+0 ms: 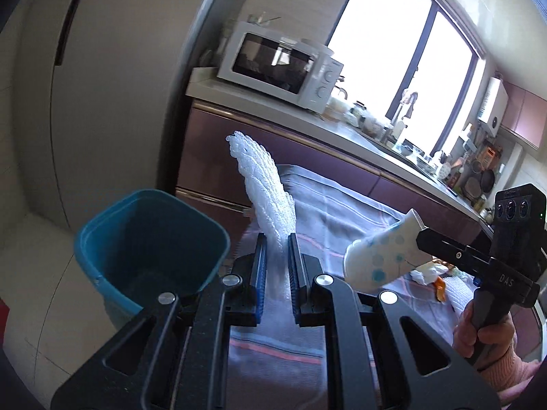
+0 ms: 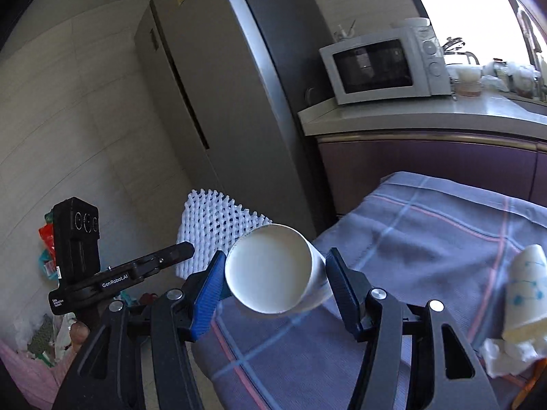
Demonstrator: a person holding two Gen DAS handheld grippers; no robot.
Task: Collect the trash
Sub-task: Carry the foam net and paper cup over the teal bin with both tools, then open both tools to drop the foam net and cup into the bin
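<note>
My left gripper (image 1: 276,239) is shut on a white foam net (image 1: 263,184) that stands up from its jaws. An open blue bin (image 1: 102,256) sits low on the left beside it, on the floor. My right gripper (image 2: 276,256) is shut on a white paper cup (image 2: 270,270) with blue dots, lifted off the table with its mouth facing the camera. In the left wrist view this cup (image 1: 379,256) hangs above the purple checked tablecloth (image 1: 342,198). The right wrist view also shows the left gripper (image 2: 186,249) and the net (image 2: 212,225) to the left.
A second paper cup (image 2: 526,294) lies on the cloth with crumpled tissue (image 2: 502,355) and an orange scrap (image 1: 439,287). Behind are a microwave (image 1: 280,65) on a cluttered counter, a tall fridge (image 2: 212,85), and bagged clutter (image 2: 48,246) on the floor.
</note>
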